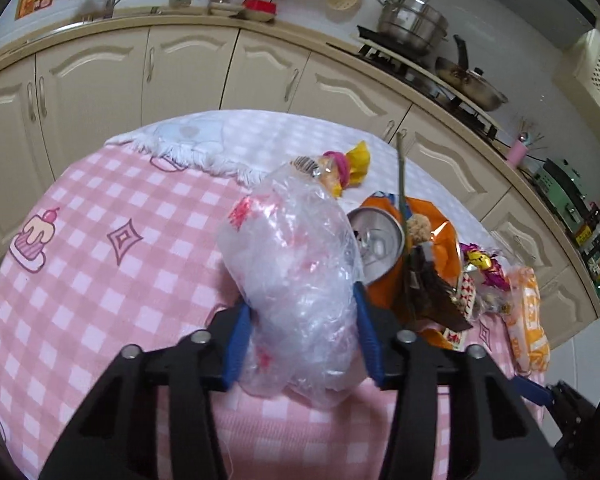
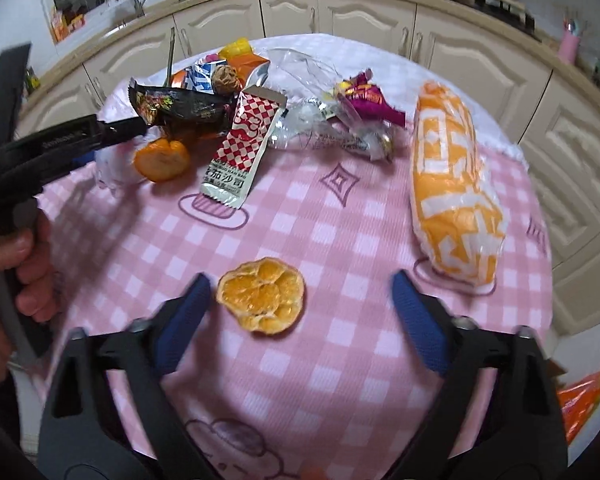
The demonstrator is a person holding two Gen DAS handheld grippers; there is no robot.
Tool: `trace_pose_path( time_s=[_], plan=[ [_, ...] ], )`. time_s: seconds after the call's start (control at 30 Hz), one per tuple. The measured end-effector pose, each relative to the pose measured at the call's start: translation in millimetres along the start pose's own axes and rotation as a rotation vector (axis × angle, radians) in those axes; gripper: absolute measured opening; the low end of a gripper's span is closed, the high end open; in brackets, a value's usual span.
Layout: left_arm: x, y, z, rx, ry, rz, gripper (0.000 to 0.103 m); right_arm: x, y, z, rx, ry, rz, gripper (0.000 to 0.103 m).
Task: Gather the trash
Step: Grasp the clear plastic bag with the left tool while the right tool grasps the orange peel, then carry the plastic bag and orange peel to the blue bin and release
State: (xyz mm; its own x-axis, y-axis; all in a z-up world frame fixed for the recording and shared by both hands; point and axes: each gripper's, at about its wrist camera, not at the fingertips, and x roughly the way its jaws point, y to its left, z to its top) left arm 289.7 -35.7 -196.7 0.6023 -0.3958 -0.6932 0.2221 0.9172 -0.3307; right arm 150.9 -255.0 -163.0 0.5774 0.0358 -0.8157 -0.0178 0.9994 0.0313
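Observation:
My left gripper (image 1: 302, 340) is shut on a crumpled clear plastic bag (image 1: 296, 264) with red print, held over the pink checked tablecloth (image 1: 100, 280). Behind it lies a trash pile: an opened can (image 1: 376, 240), an orange wrapper (image 1: 440, 236) and a purple candy wrapper (image 1: 484, 264). My right gripper (image 2: 300, 292) is open and empty, its blue fingers either side of an orange peel (image 2: 261, 295) on the cloth. An orange-and-white bag (image 2: 452, 184), a red-checked sachet (image 2: 244, 144), a black wrapper (image 2: 180, 108) and a clear wrapper (image 2: 324, 120) lie beyond. The left gripper (image 2: 112, 132) shows at the left.
The round table (image 2: 340, 360) stands in front of cream kitchen cabinets (image 1: 180, 72) with a worktop, pots (image 1: 412, 20) and a stove. An orange bag (image 2: 580, 400) lies on the floor at the lower right. The table edge is close on the right.

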Motion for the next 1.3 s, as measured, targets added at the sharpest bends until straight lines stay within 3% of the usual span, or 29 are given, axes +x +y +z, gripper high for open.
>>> trace_pose_path(
  time_s=[0.03,0.07,0.33,0.47,0.67,0.8,0.9,1.03,1.1,1.3],
  plan=[
    [-2,0,-1,0.003,-0.004,0.001,0.042,-1,2,0,-0.010,0.000,0.004,0.055],
    [-6,1,-2,0.009,-0.013,0.008,0.042,-3,3,0,-0.018,0.002,0.015,0.041],
    [-67,26,-23,0.011,-0.098,0.056,0.041,-23,-8,-10,0.026,-0.033,0.125,0.040],
    [-99,13,-31,0.066,-0.127,0.043,0.041,-46,-15,-9,0.055,-0.086,0.180,0.040],
    [-124,-42,-34,0.146,-0.148,-0.064,0.041,-89,-59,-8,0.185,-0.188,0.295,0.040],
    [-125,-110,-42,0.253,-0.120,-0.197,0.041,-122,-117,-20,0.311,-0.267,0.275,0.040],
    [-113,-164,-54,0.316,-0.063,-0.305,0.041,-138,-179,-44,0.440,-0.294,0.187,0.041],
    [-81,-251,-86,0.451,0.034,-0.423,0.041,-129,-272,-103,0.697,-0.235,0.072,0.041],
    [-53,-295,-109,0.505,0.129,-0.469,0.041,-114,-305,-132,0.797,-0.184,0.027,0.041],
    [35,-384,-170,0.585,0.380,-0.476,0.042,-56,-370,-203,1.023,-0.062,0.032,0.041]
  ],
)
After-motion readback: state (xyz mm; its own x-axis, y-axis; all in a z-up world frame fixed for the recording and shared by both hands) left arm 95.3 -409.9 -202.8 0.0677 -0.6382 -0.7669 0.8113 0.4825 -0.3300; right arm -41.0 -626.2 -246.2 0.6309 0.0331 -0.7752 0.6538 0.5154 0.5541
